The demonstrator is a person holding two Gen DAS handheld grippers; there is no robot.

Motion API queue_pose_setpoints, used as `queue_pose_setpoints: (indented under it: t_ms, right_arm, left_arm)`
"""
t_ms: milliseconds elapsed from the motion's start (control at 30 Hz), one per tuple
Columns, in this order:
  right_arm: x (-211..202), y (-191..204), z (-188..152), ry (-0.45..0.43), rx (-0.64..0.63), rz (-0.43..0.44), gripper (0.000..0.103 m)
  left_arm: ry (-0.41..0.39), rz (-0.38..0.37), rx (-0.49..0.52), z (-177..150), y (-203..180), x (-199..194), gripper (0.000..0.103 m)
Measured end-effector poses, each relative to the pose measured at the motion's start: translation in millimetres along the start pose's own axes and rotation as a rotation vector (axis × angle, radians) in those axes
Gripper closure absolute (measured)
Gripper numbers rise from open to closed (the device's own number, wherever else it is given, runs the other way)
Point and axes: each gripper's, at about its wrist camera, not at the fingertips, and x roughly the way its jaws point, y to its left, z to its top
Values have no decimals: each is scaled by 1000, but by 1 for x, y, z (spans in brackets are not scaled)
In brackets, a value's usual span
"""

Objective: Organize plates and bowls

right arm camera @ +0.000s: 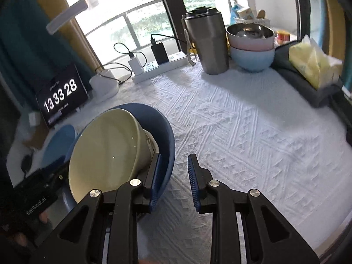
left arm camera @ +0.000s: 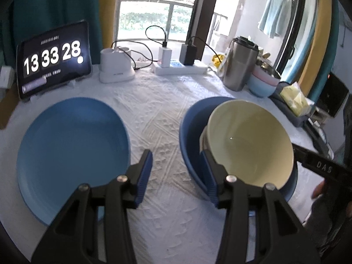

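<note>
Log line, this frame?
glossy cream bowl tilted inside dark blue bowl | left hand-held gripper open, empty | right hand-held gripper open, empty

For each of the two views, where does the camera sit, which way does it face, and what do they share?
Left wrist: sits on the left gripper, angled down across the table toward the window; blue plate at left, its own fingers in the foreground.
Right wrist: sits on the right gripper, angled down toward the window; bare tablecloth ahead, its own fingers showing.
Shared: cream bowl tilted in the dark blue bowl, clock tablet, steel tumbler.
</note>
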Motion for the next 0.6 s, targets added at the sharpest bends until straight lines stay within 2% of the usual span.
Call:
queue_pose_setpoints:
  t_ms: [167, 233, 367, 433, 500, 600]
  right_arm:
    - [-1, -5, -6, -40, 92, 19, 77]
    - [-1, -7, -8, -58, 132, 22, 77]
    - [-3, -3, -11, -88, 138, 20, 81]
    - [-4, 1, -12, -98, 125, 29, 91]
    - [-5, 2, -14, -111, 125, 14, 91]
    - [-5, -2, -15, -121, 150, 43, 91]
  left_arm:
    - [-21, -14, -52, -5, 1, -1, 59]
    - [-46, -15, -57, -8, -2, -3, 65]
    - [-86, -13, -37, -13, -13, -7, 86]
    - [-103, 6, -29, -14, -18, -9, 86]
    - [-113, 0, -45, -15, -17, -10, 86]
    - [-137, 1, -42, -18, -17, -11, 86]
